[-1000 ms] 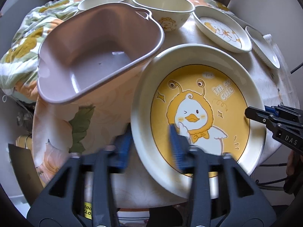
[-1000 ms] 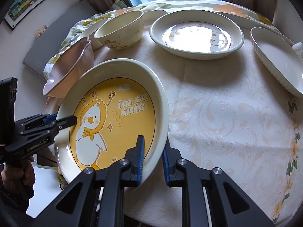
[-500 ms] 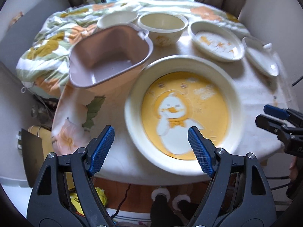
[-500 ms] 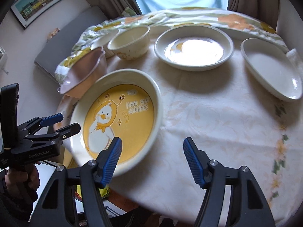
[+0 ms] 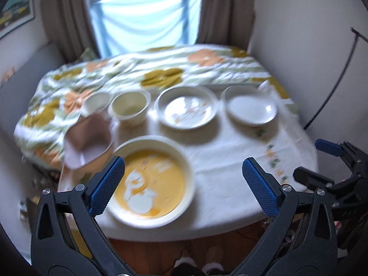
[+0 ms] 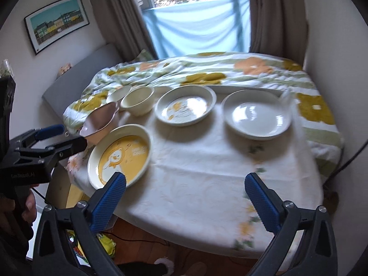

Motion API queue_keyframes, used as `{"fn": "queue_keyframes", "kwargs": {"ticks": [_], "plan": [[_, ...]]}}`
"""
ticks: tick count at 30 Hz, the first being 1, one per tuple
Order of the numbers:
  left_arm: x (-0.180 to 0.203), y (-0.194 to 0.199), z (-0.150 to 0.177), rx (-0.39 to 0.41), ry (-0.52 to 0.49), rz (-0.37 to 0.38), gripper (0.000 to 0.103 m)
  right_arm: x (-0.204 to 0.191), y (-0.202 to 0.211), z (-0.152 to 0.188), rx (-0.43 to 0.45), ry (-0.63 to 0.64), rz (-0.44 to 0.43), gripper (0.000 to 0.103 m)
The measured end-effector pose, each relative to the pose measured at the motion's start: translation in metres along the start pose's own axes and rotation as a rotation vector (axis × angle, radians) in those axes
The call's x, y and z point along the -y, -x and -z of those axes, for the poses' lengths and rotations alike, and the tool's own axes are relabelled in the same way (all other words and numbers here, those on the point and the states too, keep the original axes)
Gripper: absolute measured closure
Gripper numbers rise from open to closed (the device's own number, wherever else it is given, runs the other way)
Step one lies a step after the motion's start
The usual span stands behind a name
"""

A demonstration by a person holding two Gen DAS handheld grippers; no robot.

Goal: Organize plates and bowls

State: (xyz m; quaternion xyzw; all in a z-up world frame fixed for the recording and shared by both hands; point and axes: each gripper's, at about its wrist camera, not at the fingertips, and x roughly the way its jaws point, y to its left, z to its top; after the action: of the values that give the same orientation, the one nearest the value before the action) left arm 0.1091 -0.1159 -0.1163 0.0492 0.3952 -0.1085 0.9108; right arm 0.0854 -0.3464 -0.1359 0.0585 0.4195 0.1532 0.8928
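Now that both grippers, left (image 5: 184, 185) and right (image 6: 185, 197), have just been opening and stand wide and empty, well back from the table, the duck plate (image 6: 119, 155) rests released near the table (image 6: 207, 179) edge, so that placement looks done.

A framed picture (image 6: 56, 20) (townscape) hangs left of the curtained window (image 6: 195, 11).

Round table (image 6: 207, 237) under a pale patterned cloth (image 6: 202, 179), with a flowered orange-and-mustard cloth (image 6: 207, 71) bunched across the far side. Near left edge: yellow duck plate (image 6: 119, 155), flat on the cloth. Just beyond it, at the left rim: pink tub (image 6: 101, 120), tilted. Far row, left to right: small white bowl (image 6: 118, 93), cream bowl (image 6: 138, 100), deep dish with a duck print (image 6: 185, 108), plain white plate (image 6: 257, 115). Near right part of the cloth bare.
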Motion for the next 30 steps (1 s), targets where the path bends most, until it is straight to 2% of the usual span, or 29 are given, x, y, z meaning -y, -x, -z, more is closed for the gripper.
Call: {"fn": "queue_keyframes", "kwargs": {"ticks": [5, 10, 14, 19, 26, 28, 30], "plan": [[0.036, 0.003, -0.035, 0.048, -0.069, 0.105, 0.001, 0.026, 0.027, -0.004, 0.037, -0.038, 0.096, 0.0], [0.066, -0.026, -0.083, 0.048, -0.157, 0.195, 0.001, 0.06, 0.04, -0.02, 0.079, -0.167, 0.18, 0.0], [0.079, -0.077, -0.127, -0.018, -0.193, 0.311, 0.001, 0.08, 0.03, -0.035, 0.084, -0.253, 0.225, 0.0], [0.092, -0.16, -0.169, -0.153, -0.261, 0.389, 0.001, 0.099, -0.003, -0.05, 0.03, -0.359, 0.272, 0.0], [0.094, -0.277, -0.18, -0.333, -0.315, 0.508, 0.002, 0.131, -0.072, -0.055, -0.012, -0.573, 0.241, 0.0], [0.096, -0.303, -0.179, -0.358, -0.332, 0.516, 0.01, 0.141, -0.092, -0.05, -0.02, -0.645, 0.239, 0.002], [0.101, -0.331, -0.177, -0.398, -0.348, 0.52, 0.021, 0.15, -0.108, -0.046, -0.03, -0.704, 0.227, 0.01]]}}
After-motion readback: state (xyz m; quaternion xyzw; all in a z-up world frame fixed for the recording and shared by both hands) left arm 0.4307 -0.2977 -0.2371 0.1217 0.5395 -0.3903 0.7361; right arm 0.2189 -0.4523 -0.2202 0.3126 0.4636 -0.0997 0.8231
